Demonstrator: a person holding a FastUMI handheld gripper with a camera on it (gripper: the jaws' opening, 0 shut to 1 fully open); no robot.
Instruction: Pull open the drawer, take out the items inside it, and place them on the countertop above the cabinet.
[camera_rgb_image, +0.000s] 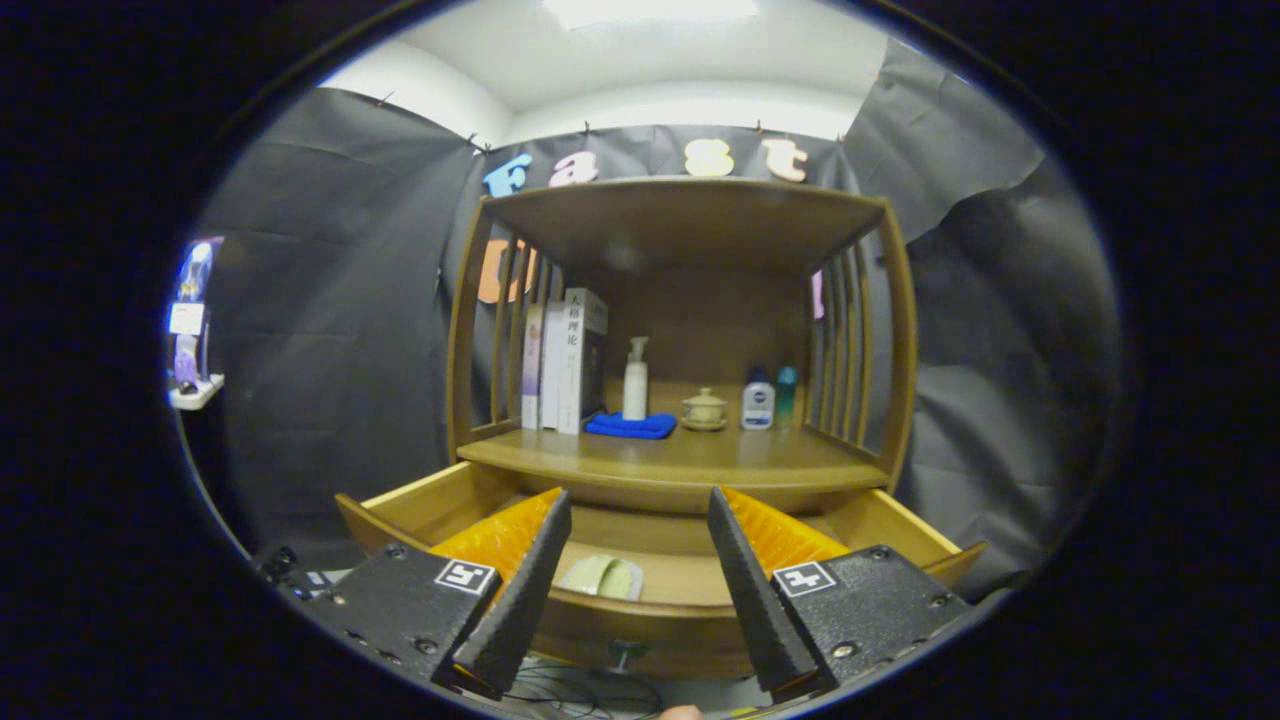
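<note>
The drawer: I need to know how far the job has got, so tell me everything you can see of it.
The drawer is light wood, like the cabinet it slides out of, and stands pulled open below the countertop. Its side walls splay outward and its front panel carries a small dark knob. On its bare wooden floor lies a pale greenish flat item, seen between the fingers of the open gripper, which hovers above the drawer front without touching anything.
</note>
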